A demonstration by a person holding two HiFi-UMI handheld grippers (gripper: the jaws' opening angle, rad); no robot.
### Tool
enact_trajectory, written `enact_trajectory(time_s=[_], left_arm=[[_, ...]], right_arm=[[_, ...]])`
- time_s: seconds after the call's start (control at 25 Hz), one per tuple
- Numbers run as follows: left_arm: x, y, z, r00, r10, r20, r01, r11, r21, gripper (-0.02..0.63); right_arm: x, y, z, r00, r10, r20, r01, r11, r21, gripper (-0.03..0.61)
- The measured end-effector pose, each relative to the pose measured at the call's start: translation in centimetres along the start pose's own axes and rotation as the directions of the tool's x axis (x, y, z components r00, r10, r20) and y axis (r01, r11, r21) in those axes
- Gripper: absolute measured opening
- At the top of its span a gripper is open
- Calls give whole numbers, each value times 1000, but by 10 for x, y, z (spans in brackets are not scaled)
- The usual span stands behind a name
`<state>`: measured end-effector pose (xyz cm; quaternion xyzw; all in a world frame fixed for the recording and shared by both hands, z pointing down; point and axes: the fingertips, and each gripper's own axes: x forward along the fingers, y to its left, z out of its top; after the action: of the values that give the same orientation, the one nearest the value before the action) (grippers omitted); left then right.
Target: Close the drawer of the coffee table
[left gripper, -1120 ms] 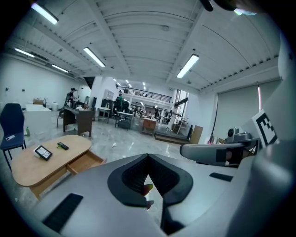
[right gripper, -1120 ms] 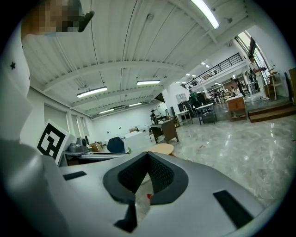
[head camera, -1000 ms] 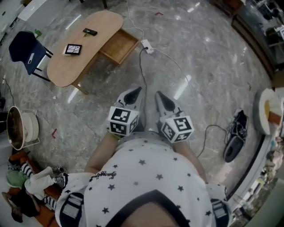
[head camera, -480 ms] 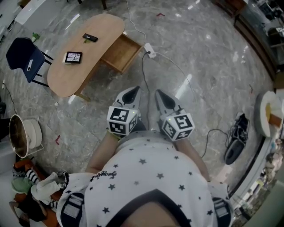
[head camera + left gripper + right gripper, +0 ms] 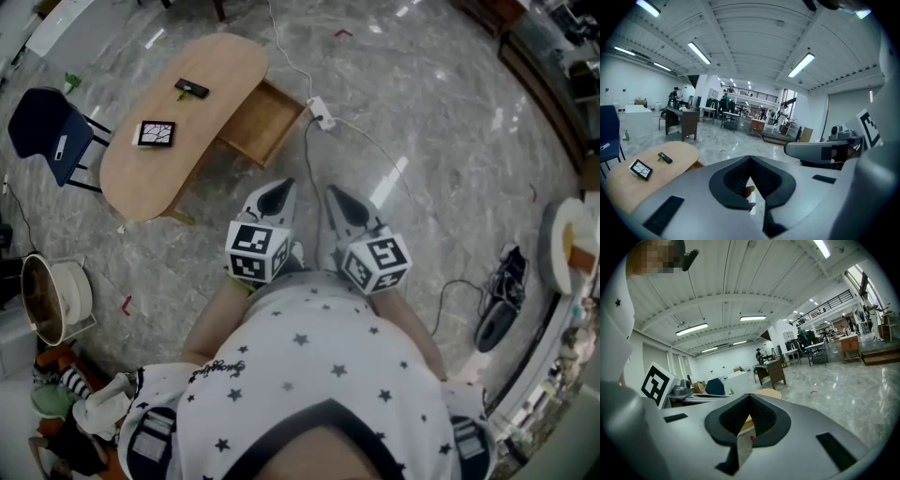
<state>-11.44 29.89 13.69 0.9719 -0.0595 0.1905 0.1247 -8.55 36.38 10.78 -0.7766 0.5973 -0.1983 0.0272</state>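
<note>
The oval wooden coffee table (image 5: pixel 202 80) stands on the marble floor at the upper left of the head view. Its wooden drawer (image 5: pixel 265 120) is pulled out toward the right, and its inside looks empty. My left gripper (image 5: pixel 277 194) and right gripper (image 5: pixel 336 200) are held side by side in front of the person, both shut with nothing between the jaws. They are well short of the drawer and touch nothing. The table top (image 5: pixel 644 176) also shows at the lower left of the left gripper view. Only a sliver of the table (image 5: pixel 767 393) shows over the jaws in the right gripper view.
A framed picture (image 5: pixel 156 133) and a remote (image 5: pixel 191 90) lie on the table. A power strip (image 5: pixel 322 112) with cables lies on the floor beside the drawer. A blue chair (image 5: pixel 47 134) stands left of the table. A drum-like object (image 5: pixel 52 297) sits at left, shoes (image 5: pixel 499 305) at right.
Both grippers and the person have come nearer to the table, which sits lower and closer in the head view. The jaws stayed shut.
</note>
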Motion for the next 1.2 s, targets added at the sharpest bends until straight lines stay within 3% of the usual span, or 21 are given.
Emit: enact_trajectory(time_s=[0.92,1.2], left_arm=[[22,78,7,992,128,-14,-129,990,-60,8],[36,108,11,973,232,-4,-231,969,-90,8]], right_arm=[[79,-3,6,993,104,-51,-102,994,33,8],[115,-19,14,981,179,-72,-178,984,18,8]])
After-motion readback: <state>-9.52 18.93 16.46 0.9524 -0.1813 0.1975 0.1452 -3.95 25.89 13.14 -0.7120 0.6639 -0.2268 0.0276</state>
